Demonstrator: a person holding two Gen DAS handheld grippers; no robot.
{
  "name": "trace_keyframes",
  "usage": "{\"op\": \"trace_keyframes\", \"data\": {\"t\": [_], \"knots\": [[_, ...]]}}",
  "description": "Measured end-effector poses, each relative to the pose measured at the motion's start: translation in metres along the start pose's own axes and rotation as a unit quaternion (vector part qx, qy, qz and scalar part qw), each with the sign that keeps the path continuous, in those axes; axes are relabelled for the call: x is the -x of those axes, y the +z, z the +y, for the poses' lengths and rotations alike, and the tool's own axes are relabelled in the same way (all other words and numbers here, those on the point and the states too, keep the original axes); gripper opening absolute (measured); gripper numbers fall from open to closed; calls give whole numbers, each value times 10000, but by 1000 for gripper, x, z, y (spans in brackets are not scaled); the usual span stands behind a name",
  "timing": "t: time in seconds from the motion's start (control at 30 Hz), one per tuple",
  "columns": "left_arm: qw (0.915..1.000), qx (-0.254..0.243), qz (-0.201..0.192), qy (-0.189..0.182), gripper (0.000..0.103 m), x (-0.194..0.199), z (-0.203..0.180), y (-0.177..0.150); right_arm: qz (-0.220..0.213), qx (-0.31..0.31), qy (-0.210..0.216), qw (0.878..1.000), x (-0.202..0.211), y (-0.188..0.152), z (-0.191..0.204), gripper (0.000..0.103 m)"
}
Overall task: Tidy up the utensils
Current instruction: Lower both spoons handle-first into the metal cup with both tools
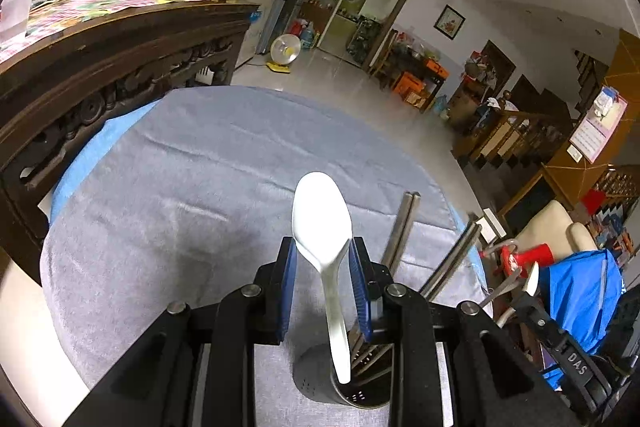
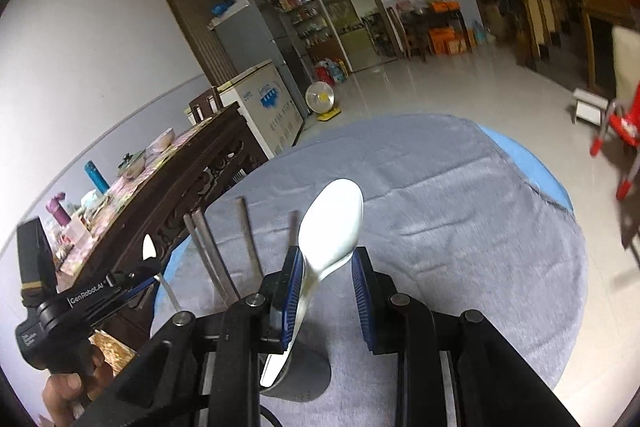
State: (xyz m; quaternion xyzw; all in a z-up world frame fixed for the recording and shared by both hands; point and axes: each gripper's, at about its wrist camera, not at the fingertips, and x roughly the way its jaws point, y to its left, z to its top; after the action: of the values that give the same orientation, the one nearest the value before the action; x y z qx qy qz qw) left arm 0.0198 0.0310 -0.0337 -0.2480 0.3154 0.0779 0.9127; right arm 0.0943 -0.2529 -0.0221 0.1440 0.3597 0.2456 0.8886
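In the left wrist view a white spoon [image 1: 322, 223] stands between the blue pads of my left gripper [image 1: 323, 250], its handle end down in a perforated metal utensil holder [image 1: 348, 383] with several metal chopsticks [image 1: 402, 231]. The jaws stand apart around the bowl. In the right wrist view a second white spoon [image 2: 330, 227] leans against the left pad of my right gripper [image 2: 325, 263], jaws apart, handle end over the grey holder [image 2: 304, 371]. Chopsticks [image 2: 208, 251] stick up to the left. The left gripper [image 2: 148, 255] shows there too.
The holder stands on a round table under a grey cloth [image 1: 200, 179]. A dark carved wooden table [image 1: 100, 59] with dishes stands to the left. A red stool [image 2: 620, 139] and a small fan [image 1: 285, 51] are on the tiled floor.
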Motion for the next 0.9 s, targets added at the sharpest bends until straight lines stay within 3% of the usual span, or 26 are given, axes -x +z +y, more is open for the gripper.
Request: {"op": "trace_keyframes", "data": {"t": [0.33,0.9], "knots": [[9999,-140,-36,52,28,-8,-6,-8,115,5,3,9999,-21,-11,8,27],[9979,-605,-112,184,28,-17,-24,-32,25,765,-184,9969,-43,-32,37,27]]}}
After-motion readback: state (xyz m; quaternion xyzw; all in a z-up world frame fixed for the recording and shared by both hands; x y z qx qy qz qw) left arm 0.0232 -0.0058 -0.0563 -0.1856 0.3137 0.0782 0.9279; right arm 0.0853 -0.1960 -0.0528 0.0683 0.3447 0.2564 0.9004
